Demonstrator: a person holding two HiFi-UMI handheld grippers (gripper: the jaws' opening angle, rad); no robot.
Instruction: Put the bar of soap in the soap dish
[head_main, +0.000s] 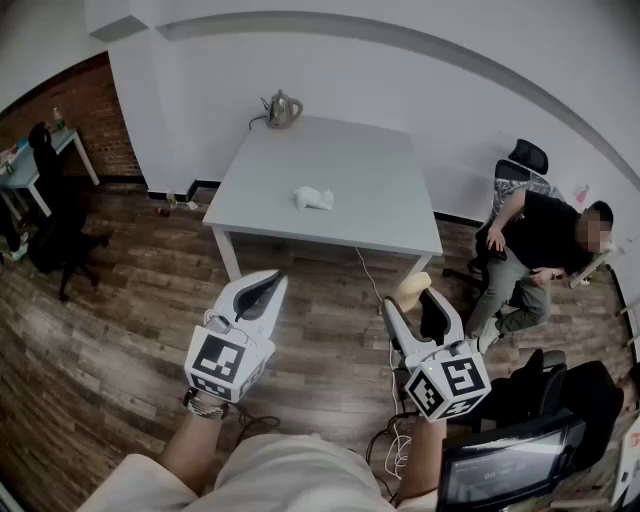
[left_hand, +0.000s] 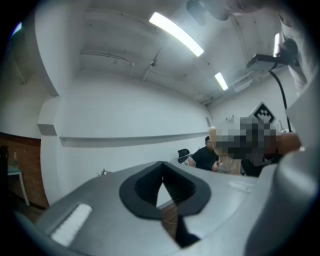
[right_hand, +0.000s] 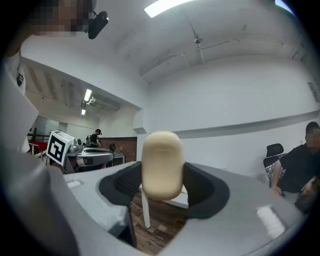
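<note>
- Right tool grips the soap, jaws wide around it.
- Left tool: jaws together, empty.
- Left to do: carry soap to the dish, apparently the white thing on the surface, well ahead.

Left gripper closed; right gripper clamps soap, both level.

Smooth, matt, cream-coloured bar of soap, waxy in look, between matt black pads, faintly ribbed. Pale grey moulded plastic, smooth with a soft sheen, on the right claw and the left claw alike. Smooth matt white top on the surface. Shiny bare metal on the kettle. Dark wood planks on the floor, lightly glossy. Rough red brick on the wall at far left. Pale matt cloth on the wearer's garment.
</note>
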